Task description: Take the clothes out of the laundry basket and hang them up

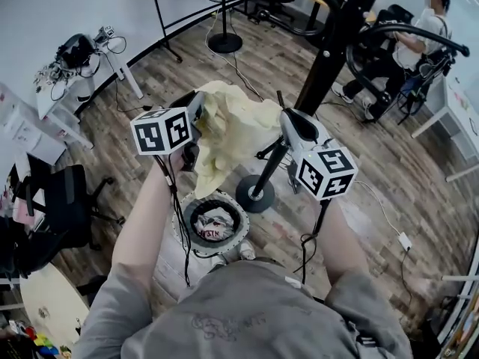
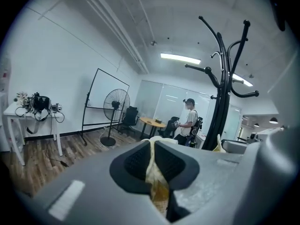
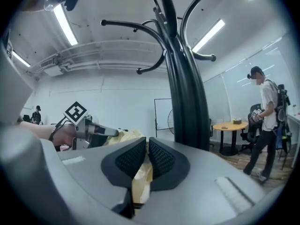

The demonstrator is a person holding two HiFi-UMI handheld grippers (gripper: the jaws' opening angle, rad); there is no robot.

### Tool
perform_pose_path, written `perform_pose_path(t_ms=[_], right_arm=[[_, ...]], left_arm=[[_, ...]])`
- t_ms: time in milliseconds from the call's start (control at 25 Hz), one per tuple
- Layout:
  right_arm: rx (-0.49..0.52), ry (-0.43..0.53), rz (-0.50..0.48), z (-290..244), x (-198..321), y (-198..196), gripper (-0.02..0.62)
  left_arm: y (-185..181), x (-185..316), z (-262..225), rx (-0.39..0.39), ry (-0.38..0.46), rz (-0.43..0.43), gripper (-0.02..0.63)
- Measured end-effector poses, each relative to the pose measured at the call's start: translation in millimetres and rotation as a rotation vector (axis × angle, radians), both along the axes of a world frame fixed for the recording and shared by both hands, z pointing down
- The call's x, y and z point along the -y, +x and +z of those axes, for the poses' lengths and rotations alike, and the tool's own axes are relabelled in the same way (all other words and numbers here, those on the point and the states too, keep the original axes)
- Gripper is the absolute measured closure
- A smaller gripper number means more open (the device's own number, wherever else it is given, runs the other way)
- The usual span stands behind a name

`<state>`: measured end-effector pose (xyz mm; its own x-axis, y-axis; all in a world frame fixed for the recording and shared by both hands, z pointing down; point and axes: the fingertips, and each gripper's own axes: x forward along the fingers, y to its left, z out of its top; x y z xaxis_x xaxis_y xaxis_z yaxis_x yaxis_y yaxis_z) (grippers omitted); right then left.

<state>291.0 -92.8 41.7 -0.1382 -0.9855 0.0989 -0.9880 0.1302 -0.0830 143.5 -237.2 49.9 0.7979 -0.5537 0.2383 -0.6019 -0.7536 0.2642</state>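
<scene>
Coat stand pole [image 1: 329, 47] rises just beyond both grippers. Its hooks [image 3: 123, 22] curve out overhead and block the way up and forward. Yellow garment [image 1: 232, 133] fills the gap between left gripper [image 2: 152, 159] and right gripper [image 3: 146, 159], both clamped on it. Stand base [image 1: 256, 194] sits just beside laundry basket [image 1: 183, 234], which is at the person's feet. Floor right of the base is open except for a cable [image 1: 378, 204]. Fan [image 1: 223, 21], desk [image 1: 75, 81] and office chair [image 1: 63, 200] stand well apart on the left.

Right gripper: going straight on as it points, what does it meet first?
Likely the coat rack's black pole, slightly right of the line from the right gripper, which clamps the yellow garment; depth unclear.
</scene>
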Motion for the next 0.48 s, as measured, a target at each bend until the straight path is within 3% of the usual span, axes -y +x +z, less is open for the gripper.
perform_pose_path(t_ms=[240,480], right_arm=[[0.035,0.094,0.070,-43,-47,23,0.551],[0.140,0.316,0.333,-93,-135,81,0.551]], left_arm=[[43,-37,-31,-0.024,0.027,0.154,0.577],[79,-83,-82,-0.117,0.088,0.280,0.577]])
